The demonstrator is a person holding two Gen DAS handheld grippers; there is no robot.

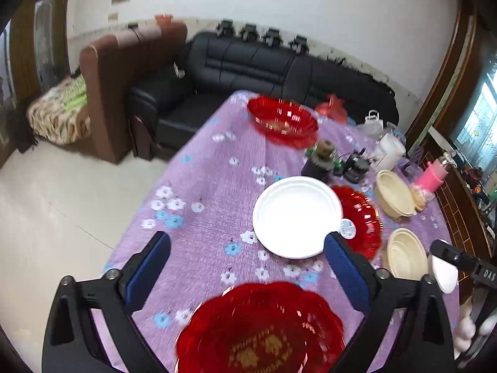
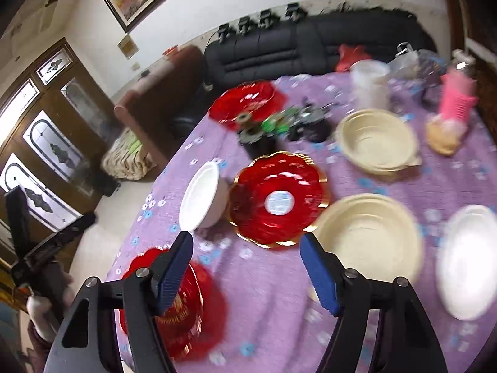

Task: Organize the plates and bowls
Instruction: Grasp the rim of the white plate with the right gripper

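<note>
Blue-padded fingers of the left gripper (image 1: pixel 247 267) are standing wide apart over a purple flowered cloth (image 1: pixel 202 186), holding nothing, with a red dish (image 1: pixel 262 329) lying just below them at the near edge. Beyond it a white plate (image 1: pixel 296 216) is sitting flat, touching a gold-rimmed red plate (image 1: pixel 362 217) on its right. Two beige bowls (image 1: pixel 394 194) (image 1: pixel 405 253) are sitting further right, apart from each other, and a second white dish (image 1: pixel 444 272) is showing beside the right gripper (image 2: pixel 245 264). A red bowl (image 1: pixel 282 121) is standing at the far end. That is making three red pieces, two white and two beige. The right gripper is also gaping with nothing between its pads, hovering over bare cloth between the near red dish and the closer beige bowl. Both views are blurring.
</note>
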